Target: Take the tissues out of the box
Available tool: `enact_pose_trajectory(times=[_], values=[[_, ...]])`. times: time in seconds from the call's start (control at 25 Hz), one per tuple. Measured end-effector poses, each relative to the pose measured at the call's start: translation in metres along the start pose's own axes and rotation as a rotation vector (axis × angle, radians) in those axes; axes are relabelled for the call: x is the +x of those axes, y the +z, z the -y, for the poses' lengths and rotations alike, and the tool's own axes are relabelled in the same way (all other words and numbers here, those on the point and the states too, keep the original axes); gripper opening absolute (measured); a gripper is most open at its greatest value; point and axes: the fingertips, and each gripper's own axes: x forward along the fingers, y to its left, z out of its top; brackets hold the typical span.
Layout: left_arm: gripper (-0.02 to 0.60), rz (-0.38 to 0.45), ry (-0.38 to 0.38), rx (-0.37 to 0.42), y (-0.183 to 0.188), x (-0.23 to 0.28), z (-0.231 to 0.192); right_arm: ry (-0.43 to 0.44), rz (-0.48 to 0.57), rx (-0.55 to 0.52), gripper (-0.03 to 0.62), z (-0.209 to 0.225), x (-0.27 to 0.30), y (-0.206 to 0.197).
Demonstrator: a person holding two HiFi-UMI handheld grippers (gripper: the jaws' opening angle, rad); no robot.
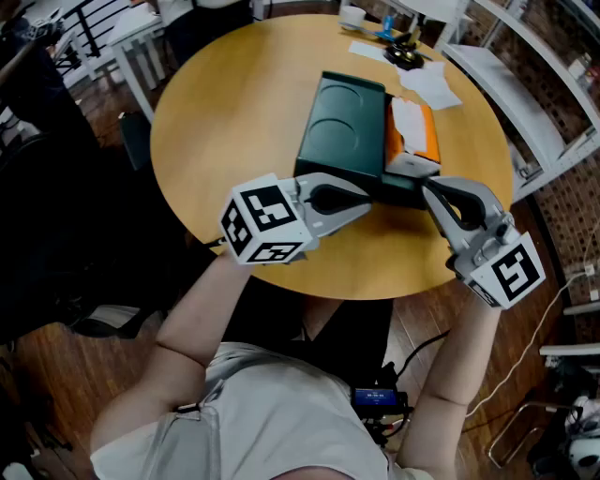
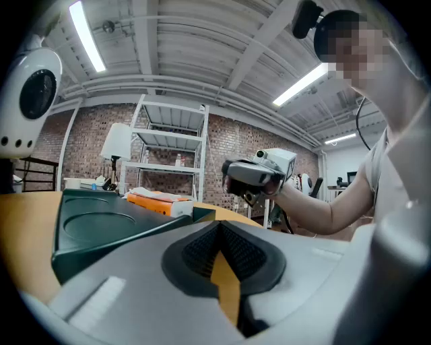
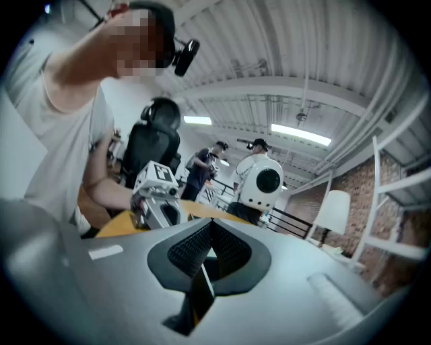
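Note:
A dark green box (image 1: 345,131) lies on the round wooden table (image 1: 234,122). An orange tissue pack (image 1: 414,131) with white tissue on top lies along the box's right side. My left gripper (image 1: 370,195) points right at the box's near edge, shut with nothing between its fingers. My right gripper (image 1: 424,186) points up-left at the box's near right corner, beside the pack, also shut and empty. The left gripper view shows the green box (image 2: 101,229), the orange pack (image 2: 158,200) and the right gripper (image 2: 252,176). In the right gripper view the left gripper (image 3: 156,195) shows ahead.
Loose white papers (image 1: 429,84), a black object (image 1: 405,56) and a white cup (image 1: 352,16) sit at the table's far edge. A white shelf (image 1: 534,103) stands to the right. Cables (image 1: 525,366) lie on the floor. People and a white round-headed machine (image 3: 262,182) stand in the background.

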Motion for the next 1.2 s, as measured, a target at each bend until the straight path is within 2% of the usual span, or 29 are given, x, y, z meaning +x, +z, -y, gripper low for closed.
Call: enact_pose_trajectory(times=[0.12, 0.2, 0.28, 0.36, 0.4, 0.48, 0.56, 0.84, 0.92, 1.2], values=[[0.000, -0.023, 0.096, 0.024, -0.014, -0.018, -0.029, -0.056, -0.191, -0.049, 0.004, 0.017, 0.030, -0.054], [0.001, -0.026, 0.115, 0.031, -0.020, -0.018, -0.036, -0.073, -0.275, -0.109, 0.051, 0.028, 0.043, -0.079], [0.001, -0.023, 0.113, 0.032, -0.021, -0.015, -0.036, -0.048, -0.343, -0.187, 0.101, 0.034, 0.056, -0.096], [0.000, -0.021, 0.111, 0.031, -0.021, -0.014, -0.035, -0.012, -0.461, -0.251, 0.178, 0.037, 0.067, -0.117], [0.000, -0.021, 0.110, 0.030, -0.021, -0.014, -0.036, 0.006, -0.524, -0.279, 0.188, 0.039, 0.071, -0.128], [0.000, -0.021, 0.109, 0.031, -0.022, -0.014, -0.036, 0.047, -0.631, -0.317, 0.291, 0.041, 0.078, -0.145], [0.000, -0.022, 0.109, 0.032, -0.023, -0.015, -0.036, 0.083, -0.689, -0.347, 0.316, 0.043, 0.085, -0.152], [0.000, -0.020, 0.112, 0.032, -0.023, -0.013, -0.036, 0.217, -0.775, -0.382, 0.310, 0.029, 0.113, -0.180], [0.000, -0.021, 0.110, 0.032, -0.023, -0.014, -0.035, 0.207, -0.785, -0.391, 0.309, 0.029, 0.116, -0.184], [0.000, -0.019, 0.111, 0.034, -0.023, -0.014, -0.035, 0.139, -0.823, -0.473, 0.204, 0.028, 0.116, -0.179]])
